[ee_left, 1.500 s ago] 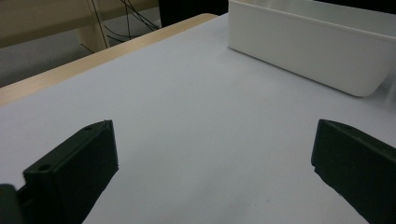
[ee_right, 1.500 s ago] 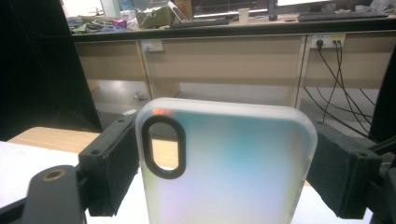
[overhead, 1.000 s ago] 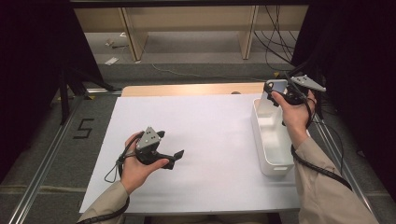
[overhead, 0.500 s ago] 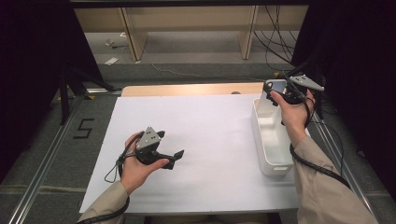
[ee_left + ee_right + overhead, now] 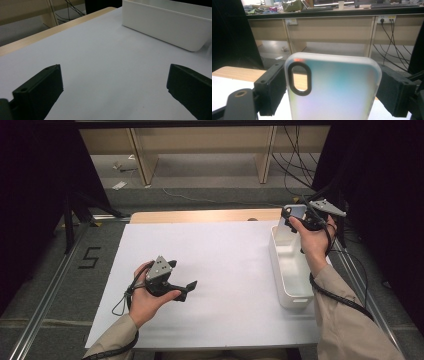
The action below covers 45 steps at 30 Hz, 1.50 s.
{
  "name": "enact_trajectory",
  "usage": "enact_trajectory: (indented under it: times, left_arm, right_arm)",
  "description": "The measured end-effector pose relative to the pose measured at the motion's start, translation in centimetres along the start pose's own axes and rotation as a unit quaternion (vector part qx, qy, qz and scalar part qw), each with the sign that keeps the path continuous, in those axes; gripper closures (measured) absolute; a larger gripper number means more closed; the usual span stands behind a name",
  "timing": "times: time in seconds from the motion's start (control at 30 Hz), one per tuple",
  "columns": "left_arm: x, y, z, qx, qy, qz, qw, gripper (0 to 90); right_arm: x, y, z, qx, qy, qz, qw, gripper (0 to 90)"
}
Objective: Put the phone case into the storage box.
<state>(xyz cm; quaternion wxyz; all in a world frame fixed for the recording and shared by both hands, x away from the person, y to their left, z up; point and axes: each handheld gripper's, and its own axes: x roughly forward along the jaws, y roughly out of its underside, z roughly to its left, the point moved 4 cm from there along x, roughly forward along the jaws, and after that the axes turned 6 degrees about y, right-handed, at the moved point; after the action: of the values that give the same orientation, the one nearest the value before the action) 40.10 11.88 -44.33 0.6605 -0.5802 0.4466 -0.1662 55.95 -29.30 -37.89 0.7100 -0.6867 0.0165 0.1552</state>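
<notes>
The right hand-held gripper [image 5: 295, 217] pinches a phone case [image 5: 333, 87] by its two long edges and holds it upright in the air, above the far end of the white bin [image 5: 280, 270] that stands at the right side of the tabletop [image 5: 225, 265]. In the right gripper view the case looks translucent and frosted, with a dark ring around the oval camera opening near its top corner. I judge that it is very light and a little flexible, so a strong squeeze can bend it, and its smooth surface can slip between the pads; taking it by the long edges near the middle, as now, seems the safest place. It does not look fragile, so a short drop would probably not harm it. As far as the high view shows, the bin has nothing inside, though the hand hides part of its far end. The left hand-held gripper [image 5: 187, 287] rests low over the tabletop with its jaws spread wide and nothing between them, well apart from the bin.
</notes>
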Motion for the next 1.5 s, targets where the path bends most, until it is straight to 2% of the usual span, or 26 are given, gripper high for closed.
enact_trajectory:
  times: [1.5]
  left_arm:
    - [0.0,0.1,0.0,0.0,0.001,0.005,1.0,0.0]
  right_arm:
    - [1.5,1.1,-0.4,-0.017,0.015,0.02,0.9995,18.5]
